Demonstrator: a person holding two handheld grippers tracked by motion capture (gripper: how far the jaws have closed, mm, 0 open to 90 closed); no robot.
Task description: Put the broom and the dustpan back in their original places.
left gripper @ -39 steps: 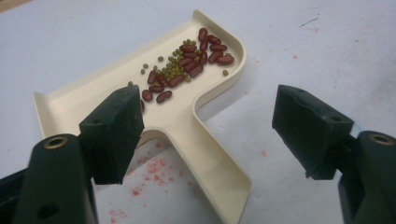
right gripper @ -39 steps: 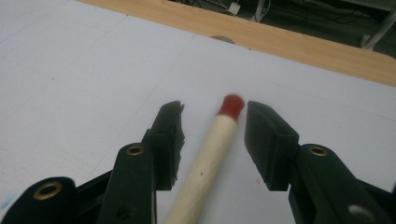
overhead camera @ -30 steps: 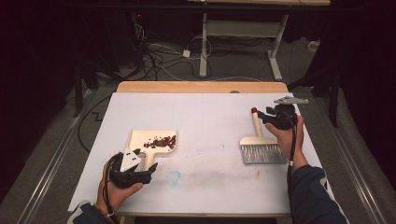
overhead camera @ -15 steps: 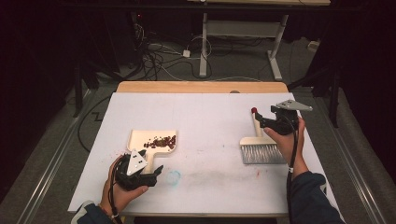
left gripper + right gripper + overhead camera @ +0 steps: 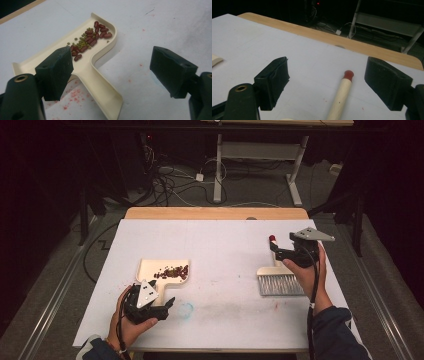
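Cream plastic, the dustpan (image 5: 165, 271) lies toward the desk's (image 5: 215, 240) left front corner, and the high view reduces its contents to a dark smear. The left gripper view resolves them as red beans (image 5: 92, 35) mixed with small green ones (image 5: 81, 43). The left gripper (image 5: 112, 75) hangs over its handle, jaws spread wide and empty. Near the right edge lies the brush (image 5: 278, 275); the right gripper (image 5: 337, 85) straddles its red-tipped handle without touching, jaws apart.
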